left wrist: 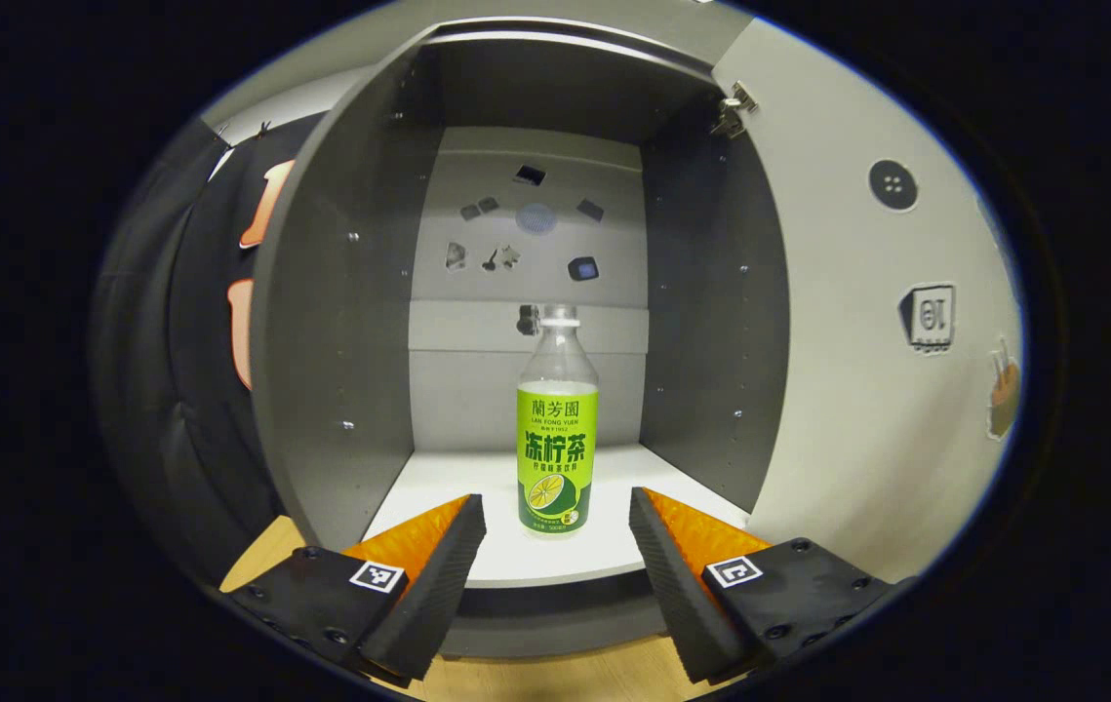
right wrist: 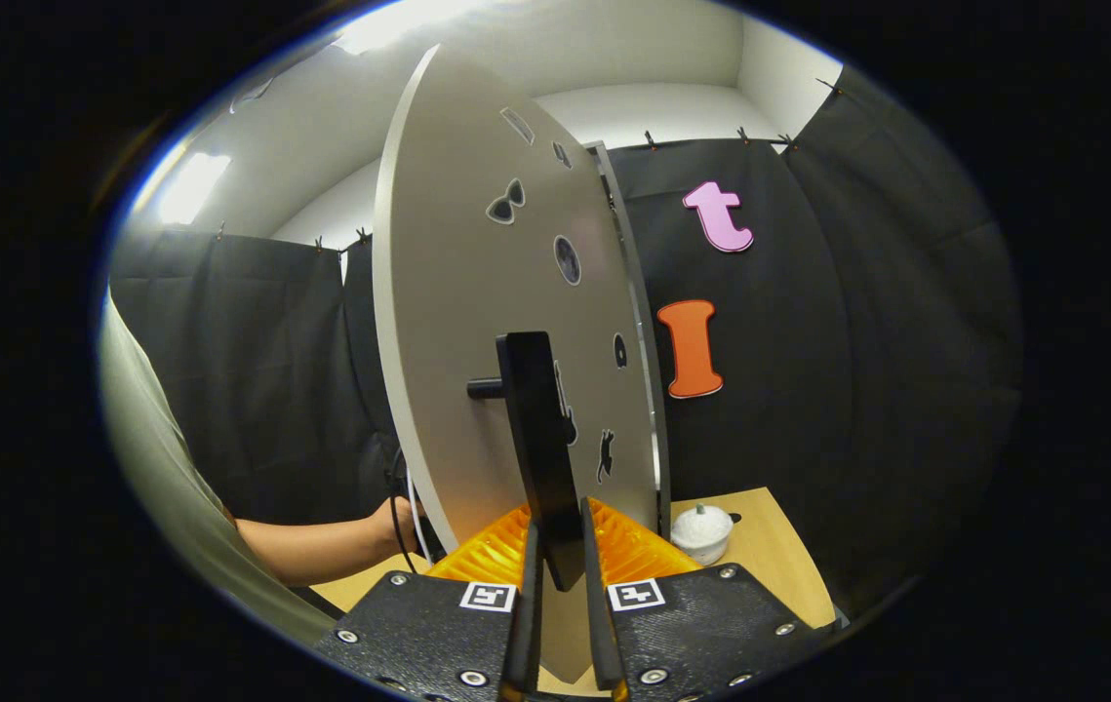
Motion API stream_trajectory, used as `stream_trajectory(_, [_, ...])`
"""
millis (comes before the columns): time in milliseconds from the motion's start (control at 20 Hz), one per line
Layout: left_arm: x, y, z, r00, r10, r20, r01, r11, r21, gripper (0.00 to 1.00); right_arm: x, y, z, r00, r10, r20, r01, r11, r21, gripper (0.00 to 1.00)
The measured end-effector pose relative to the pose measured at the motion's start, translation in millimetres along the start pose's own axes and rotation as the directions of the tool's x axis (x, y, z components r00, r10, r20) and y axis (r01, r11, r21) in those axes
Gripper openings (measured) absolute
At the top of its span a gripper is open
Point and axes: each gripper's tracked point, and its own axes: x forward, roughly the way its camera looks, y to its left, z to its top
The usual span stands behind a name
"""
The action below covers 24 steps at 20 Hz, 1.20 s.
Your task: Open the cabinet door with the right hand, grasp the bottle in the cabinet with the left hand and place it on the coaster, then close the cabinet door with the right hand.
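In the left gripper view, the cabinet (left wrist: 350, 322) stands open on a light wooden table (left wrist: 555, 678). Its side walls are dark grey, its back panel is lighter grey with several small stickers, and its floor is white. The bottle (left wrist: 557, 421) stands upright near the front middle of that white floor; it has a white cap and a green label. The left gripper (left wrist: 557, 531) is just in front of the cabinet with its fingers spread wide, one on each side of the bottle's lower part, and they hold nothing (I see a gap on both sides). The open cabinet door (left wrist: 867, 370) is at the right, and its hinge (left wrist: 733, 109) shows at the top corner.

In the right gripper view, the right gripper (right wrist: 557, 575) has its fingers closed tightly on the black handle (right wrist: 540, 448) of the door, which is seen nearly edge-on. Black cloth makes the walls of the booth. A small white round object (right wrist: 701, 531) sits on the table beyond the door. A person's forearm (right wrist: 321, 546) shows at the lower left.
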Motion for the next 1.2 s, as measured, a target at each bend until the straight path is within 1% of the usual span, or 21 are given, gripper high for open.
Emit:
stream_trajectory(150, [34, 6, -13, 0.999, 0.026, -0.039, -0.026, 1.000, -0.006, 0.97, 0, -12, 1, 1.000, -0.028, 0.006, 0.028, 1.000, -0.004, 0.20])
stream_trajectory(300, [56, 8, -10, 0.999, 0.031, -0.019, -0.031, 0.999, 0.036, 0.98, -4, -24, 3, 0.998, -0.058, 0.023, 0.059, 0.998, -0.007, 0.20])
stream_trajectory(350, [62, 5, -5, 1.000, 0.024, -0.003, -0.024, 0.999, 0.049, 0.99, -4, -28, 4, 0.997, -0.070, 0.027, 0.070, 0.998, -0.006, 0.20])
stream_trajectory(400, [69, 0, 0, 1.000, 0.009, 0.009, -0.009, 0.998, 0.060, 0.98, -3, -33, 6, 0.996, -0.083, 0.033, 0.083, 0.997, -0.003, 0.20])
stream_trajectory(450, [75, -2, 4, 1.000, 0.008, 0.016, -0.009, 0.997, 0.072, 0.97, -5, -38, 6, 0.995, -0.098, 0.036, 0.098, 0.995, 0.000, 0.20])
stream_trajectory(550, [87, 1, 5, 0.999, 0.032, 0.009, -0.033, 0.996, 0.087, 0.98, -7, -45, 6, 0.992, -0.123, 0.039, 0.123, 0.992, 0.005, 0.18])
stream_trajectory(600, [93, -1, 4, 1.000, 0.030, 0.004, -0.031, 0.997, 0.077, 0.98, -8, -45, 6, 0.992, -0.123, 0.039, 0.123, 0.992, 0.009, 0.25])
stream_trajectory(650, [98, -1, 3, 1.000, 0.029, -0.001, -0.028, 0.997, 0.065, 0.98, -11, -43, 6, 0.992, -0.116, 0.038, 0.116, 0.993, 0.015, 0.15])
stream_trajectory(750, [106, 2, 5, 1.000, 0.029, 0.002, -0.029, 0.998, 0.048, 0.98, -15, -45, 7, 0.993, -0.114, 0.039, 0.113, 0.993, 0.036, 0.15])
stream_trajectory(800, [108, 3, 7, 1.000, 0.028, 0.011, -0.028, 0.999, 0.046, 0.97, -20, -48, 9, 0.991, -0.123, 0.048, 0.121, 0.992, 0.046, 0.27])
stream_trajectory(850, [107, 5, 10, 0.999, 0.030, 0.017, -0.031, 0.998, 0.046, 0.94, -24, -51, 12, 0.988, -0.139, 0.062, 0.136, 0.989, 0.054, 0.25])
stream_trajectory(900, [109, 3, 9, 1.000, 0.022, 0.013, -0.023, 0.999, 0.048, 0.80, -30, -55, 17, 0.986, -0.146, 0.077, 0.141, 0.988, 0.066, 0.29])
stream_trajectory(950, [106, 6, 10, 0.999, 0.037, 0.014, -0.037, 0.998, 0.052, 0.82, -34, -54, 17, 0.987, -0.141, 0.081, 0.135, 0.987, 0.082, 0.36])
stream_trajectory(1000, [104, 3, 12, 0.999, 0.028, 0.016, -0.029, 0.998, 0.048, 0.80, -37, -54, 19, 0.987, -0.139, 0.083, 0.132, 0.987, 0.092, 0.39])
stream_trajectory(1050, [99, -1, 14, 1.000, 0.015, 0.024, -0.016, 0.999, 0.044, 0.80, -40, -59, 20, 0.985, -0.148, 0.087, 0.140, 0.986, 0.090, 0.51])
stream_trajectory(1100, [90, -1, 18, 0.999, 0.012, 0.039, -0.014, 0.999, 0.051, 0.78, -41, -63, 20, 0.984, -0.156, 0.088, 0.149, 0.986, 0.080, 0.51])
stream_trajectory(1150, [80, -2, 21, 0.999, 0.005, 0.051, -0.009, 0.998, 0.061, 0.78, -42, -65, 22, 0.982, -0.164, 0.092, 0.158, 0.985, 0.069, 0.59])
stream_trajectory(1200, [70, -5, 22, 0.998, -0.003, 0.061, -0.001, 0.998, 0.069, 0.78, -41, -65, 23, 0.983, -0.161, 0.092, 0.156, 0.986, 0.062, 0.57])
